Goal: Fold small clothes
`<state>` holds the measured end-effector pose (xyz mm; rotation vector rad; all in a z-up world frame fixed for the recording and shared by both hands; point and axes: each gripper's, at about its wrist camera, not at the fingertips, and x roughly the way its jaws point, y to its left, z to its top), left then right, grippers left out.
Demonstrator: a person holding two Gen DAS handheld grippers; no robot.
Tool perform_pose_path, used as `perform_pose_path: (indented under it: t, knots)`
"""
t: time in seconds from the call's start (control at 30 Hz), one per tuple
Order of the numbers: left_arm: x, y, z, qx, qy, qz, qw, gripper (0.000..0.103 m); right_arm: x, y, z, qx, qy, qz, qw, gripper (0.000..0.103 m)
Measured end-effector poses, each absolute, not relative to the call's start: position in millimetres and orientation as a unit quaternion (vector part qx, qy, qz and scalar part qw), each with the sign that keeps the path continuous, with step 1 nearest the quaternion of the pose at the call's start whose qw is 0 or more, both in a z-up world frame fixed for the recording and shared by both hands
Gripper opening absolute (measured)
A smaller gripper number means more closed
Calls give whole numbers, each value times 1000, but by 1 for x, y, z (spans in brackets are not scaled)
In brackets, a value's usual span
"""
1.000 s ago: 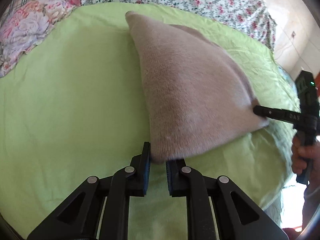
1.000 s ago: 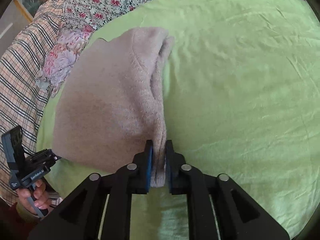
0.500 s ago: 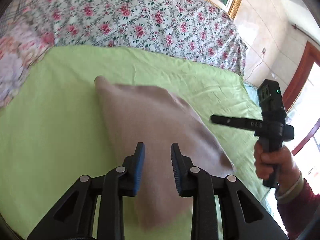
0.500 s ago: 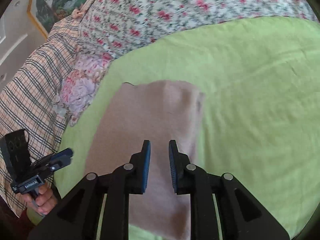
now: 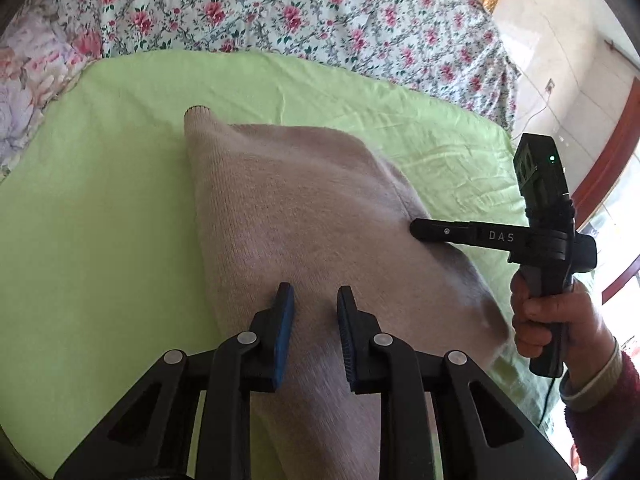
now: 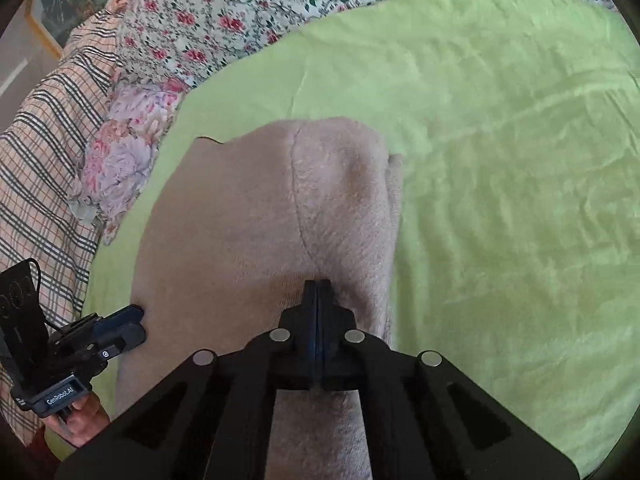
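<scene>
The left gripper (image 5: 312,300) hovers over the near part of the beige knit garment (image 5: 304,216), jaws slightly apart after easing narrower, nothing pinched. The right gripper (image 6: 317,286) has just closed fully, empty, above the garment, which lies flat on the green sheet (image 6: 500,140).

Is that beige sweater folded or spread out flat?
Folded: the sweater lies doubled on the green sheet, a layer edge showing along one side.

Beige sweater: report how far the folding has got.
Done: the beige sweater lies folded over on the green sheet. In hand: the shut right hand-held gripper touches it; the left hand-held gripper, jaws just closing, hovers over it, gripping nothing. Left: apparently further folds.
</scene>
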<state>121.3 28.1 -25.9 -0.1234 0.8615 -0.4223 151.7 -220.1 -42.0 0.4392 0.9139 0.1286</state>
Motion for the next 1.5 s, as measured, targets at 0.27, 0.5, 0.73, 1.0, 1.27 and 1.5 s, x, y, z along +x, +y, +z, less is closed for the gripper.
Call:
perform_pose_path:
  t: [0.27,0.5,0.73,1.0,1.27,1.5]
  knots:
    - [44,31,-39,-50,427,-244,869,22,81,-202,-58,173,457,87,868,4]
    - [38,29,-68,-61,454,-223,861,19,68,-223,-78,198,458,52,865,0]
    - [41,32,-70,-63,457,-222,859,20,78,-220,-47,203,438,52,874,10]
    - [40,38,-46,-69,442,-217,868,22,160,-271,-28,287,390,56,873,54]
    - [70,55,-43,-97,443,-172,874,28,233,-276,-55,292,433,53,851,8]
    - [76,52,-57,-104,445,-156,876,30,231,-275,-66,251,437,14,864,8]
